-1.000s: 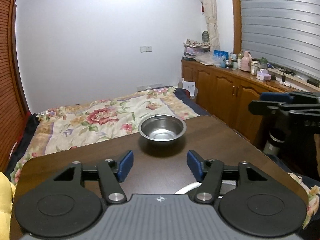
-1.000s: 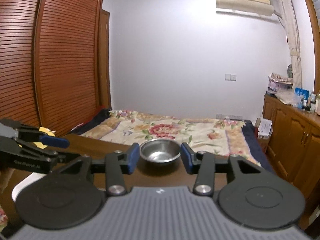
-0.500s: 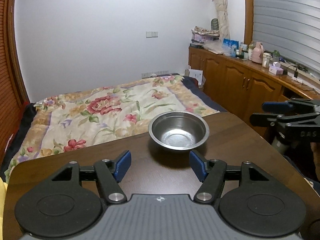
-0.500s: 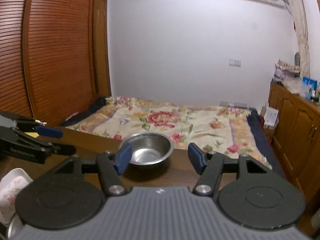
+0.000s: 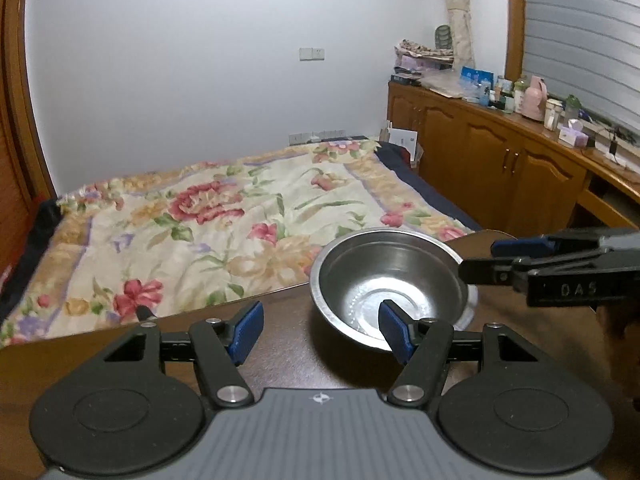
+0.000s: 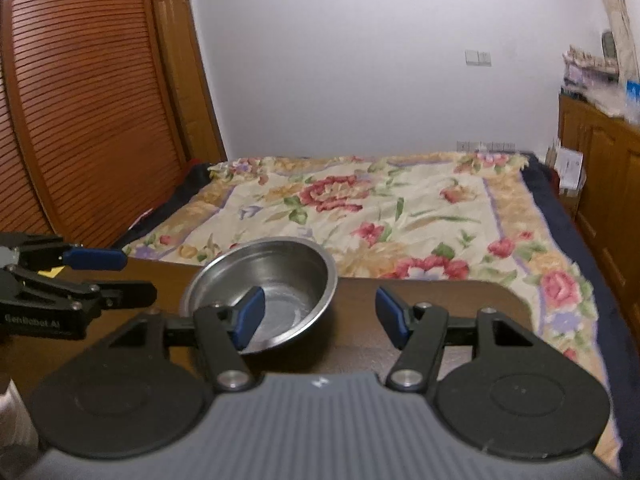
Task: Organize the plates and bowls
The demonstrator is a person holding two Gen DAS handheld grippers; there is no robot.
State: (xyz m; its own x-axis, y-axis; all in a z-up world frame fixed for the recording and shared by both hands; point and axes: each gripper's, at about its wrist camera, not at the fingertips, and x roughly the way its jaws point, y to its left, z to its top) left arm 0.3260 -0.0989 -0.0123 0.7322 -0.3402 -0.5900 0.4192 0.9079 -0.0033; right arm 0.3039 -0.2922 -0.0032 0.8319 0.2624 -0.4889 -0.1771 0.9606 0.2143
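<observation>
A steel bowl [image 5: 390, 280] [image 6: 280, 280] stands empty on the dark wooden table [image 5: 300, 360] near its far edge. My left gripper [image 5: 320, 332] is open just in front of it. Its right pad overlaps the bowl's near rim, and the bowl's left wall shows in the gap. My right gripper [image 6: 320, 316] is open too, with its left pad over the bowl's inside and its right pad outside the rim. No pad presses on the metal. Each gripper shows in the other's view, the right gripper [image 5: 540, 268] at the bowl's right rim and the left gripper [image 6: 92, 276] at its left.
Past the table's far edge [image 6: 420, 282] lies a bed with a floral quilt [image 5: 224, 216]. Wooden cabinets [image 5: 500, 168] topped with bottles run along the right wall. Louvred wardrobe doors [image 6: 80, 100] stand at the left.
Both grippers have come forward and down to the bowl, which now fills more of each view. The right gripper's jaws have widened. The bowl has stayed in place.
</observation>
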